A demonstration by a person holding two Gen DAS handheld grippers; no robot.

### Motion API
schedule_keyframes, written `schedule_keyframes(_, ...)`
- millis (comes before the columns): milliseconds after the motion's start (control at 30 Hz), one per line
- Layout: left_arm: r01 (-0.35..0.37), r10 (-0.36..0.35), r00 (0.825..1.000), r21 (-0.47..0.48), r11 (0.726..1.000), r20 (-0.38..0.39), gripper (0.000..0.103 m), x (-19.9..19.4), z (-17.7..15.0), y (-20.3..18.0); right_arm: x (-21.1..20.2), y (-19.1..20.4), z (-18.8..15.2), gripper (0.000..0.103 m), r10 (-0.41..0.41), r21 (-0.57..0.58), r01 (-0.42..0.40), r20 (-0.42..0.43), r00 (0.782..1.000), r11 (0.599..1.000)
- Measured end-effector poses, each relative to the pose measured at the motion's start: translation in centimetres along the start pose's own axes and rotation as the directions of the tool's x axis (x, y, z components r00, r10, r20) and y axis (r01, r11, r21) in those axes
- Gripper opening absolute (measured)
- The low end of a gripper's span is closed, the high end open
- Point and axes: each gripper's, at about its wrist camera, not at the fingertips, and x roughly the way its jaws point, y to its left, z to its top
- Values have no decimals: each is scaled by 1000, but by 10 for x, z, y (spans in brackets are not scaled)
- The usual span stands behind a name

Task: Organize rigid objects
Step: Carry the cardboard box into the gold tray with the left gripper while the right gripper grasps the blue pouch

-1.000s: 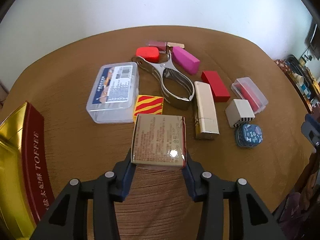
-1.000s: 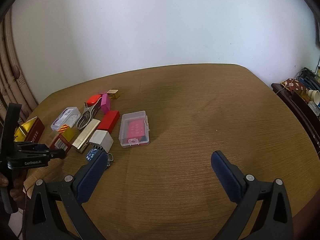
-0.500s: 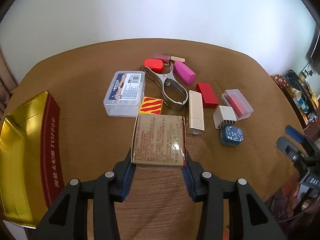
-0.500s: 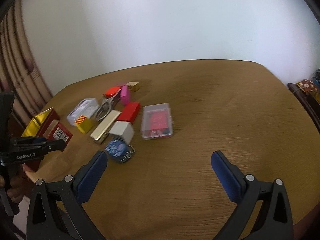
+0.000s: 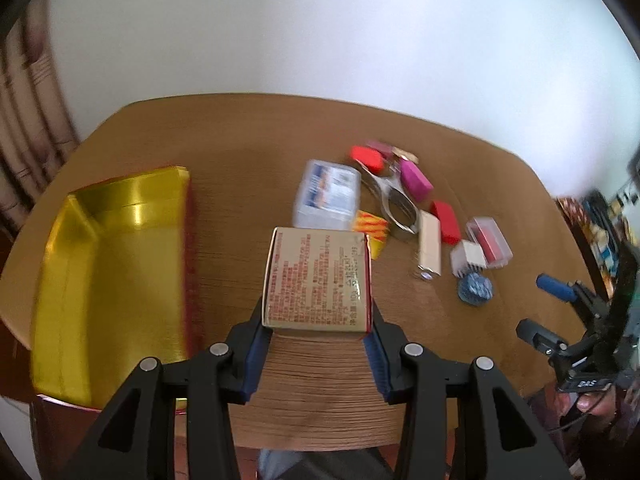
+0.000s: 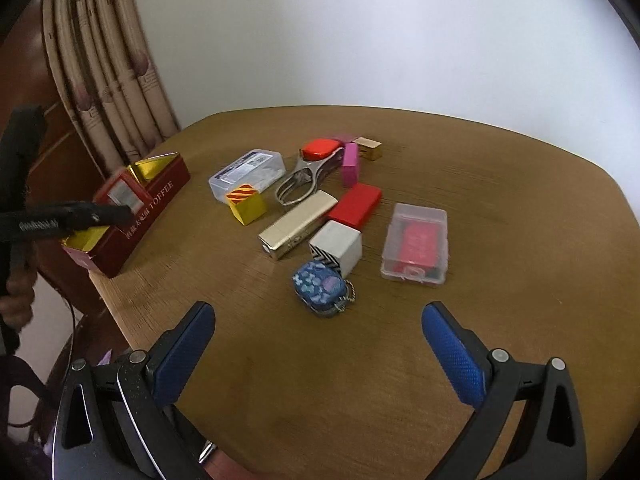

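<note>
- My left hand-held gripper (image 5: 318,338) is clamped on a tan carton (image 5: 318,280), blue pads pressing its two sides; the carton is held above the counter (image 5: 248,168), between the gold tin and the cluster of small things. Its upper face carries rows of small red print that I cannot read.
- My right hand-held gripper (image 6: 316,344) has its pads wide apart with nothing between them, over bare counter just in front of the blue patterned tin (image 6: 319,287), which has a short chain on it.
- The gold-lined tin (image 5: 108,272) lies open at the counter's left edge; its gold inside looks bare from my left wrist view. Its red outer wall reads "TOFFEE" in my right wrist view.
- A clear lidded box (image 6: 415,246) holds something red; what it is I cannot tell.
- A second clear box (image 6: 247,173) has a printed label on its lid, too small to read; its contents are unclear.
- Loose around them: a yellow cube with red stripes (image 6: 246,203), a gold bar-shaped case (image 6: 298,224), a white cube (image 6: 337,248), a red block (image 6: 355,204), a metal clamp tool (image 6: 304,178).
</note>
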Motion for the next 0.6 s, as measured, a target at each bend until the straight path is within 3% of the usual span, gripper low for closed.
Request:
schedule_keyframes(300, -141, 147, 989, -156, 978, 26, 44, -25, 15, 88, 24, 2, 4, 90, 61, -24, -62, -52, 997, 998)
schedule_keyframes(367, -176, 180, 984, -178, 968, 4, 44, -18, 16, 109, 29, 4, 6, 85, 67, -49, -70, -64, 996, 996)
schedule_keyframes(433, -216, 216, 976, -195, 957, -19, 44, -11, 14, 124, 36, 3, 9, 70, 65, -76, -71, -88, 994, 995)
schedule_keyframes(600, -277, 263, 960, -221, 935, -92, 45, 10, 4, 150, 49, -4, 15, 64, 79, -93, -91, -130, 988, 991)
